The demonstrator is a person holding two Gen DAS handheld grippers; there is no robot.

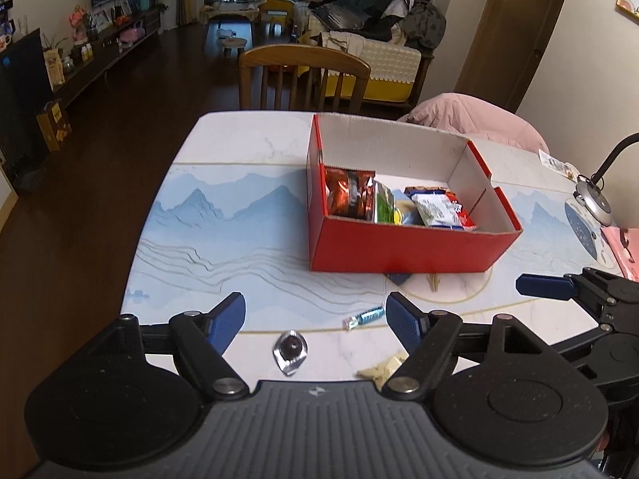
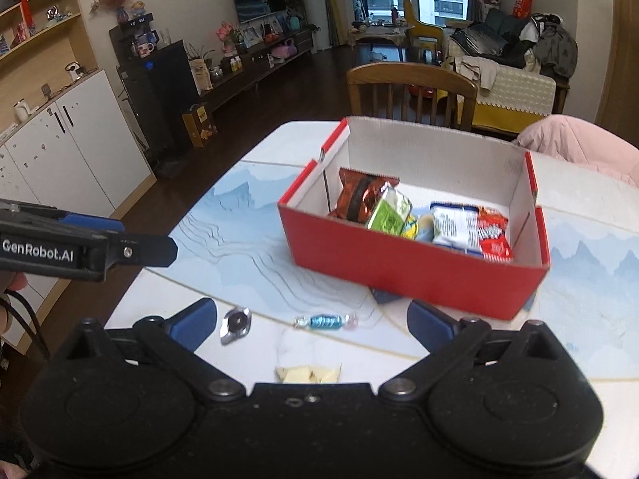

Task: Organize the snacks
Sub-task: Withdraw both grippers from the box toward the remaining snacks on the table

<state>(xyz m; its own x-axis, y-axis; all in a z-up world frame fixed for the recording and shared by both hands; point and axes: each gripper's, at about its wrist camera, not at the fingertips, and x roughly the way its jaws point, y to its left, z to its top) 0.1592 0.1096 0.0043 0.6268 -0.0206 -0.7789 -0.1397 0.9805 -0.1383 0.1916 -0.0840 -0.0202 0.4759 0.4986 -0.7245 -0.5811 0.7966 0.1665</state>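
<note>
A red cardboard box [image 1: 399, 247] [image 2: 399, 267] stands on the table and holds several snack packets [image 1: 359, 195] [image 2: 383, 207]. On the table in front of it lie a blue wrapped candy [image 1: 365, 316] [image 2: 325, 321], a silver foil sweet [image 1: 290, 351] [image 2: 235, 325] and a pale yellow wrapper [image 1: 383, 369] [image 2: 307, 373]. My left gripper [image 1: 315, 317] is open and empty, with the foil sweet between its fingers and the candy by the right finger. My right gripper [image 2: 313, 321] is open and empty around the blue candy.
The table [image 1: 223, 239] has a blue mountain-print top. A wooden chair [image 1: 303, 76] stands at its far side, a pink coat [image 1: 471, 119] at the far right. A lamp base [image 1: 595, 203] and a pink item [image 1: 627, 247] sit at the right edge.
</note>
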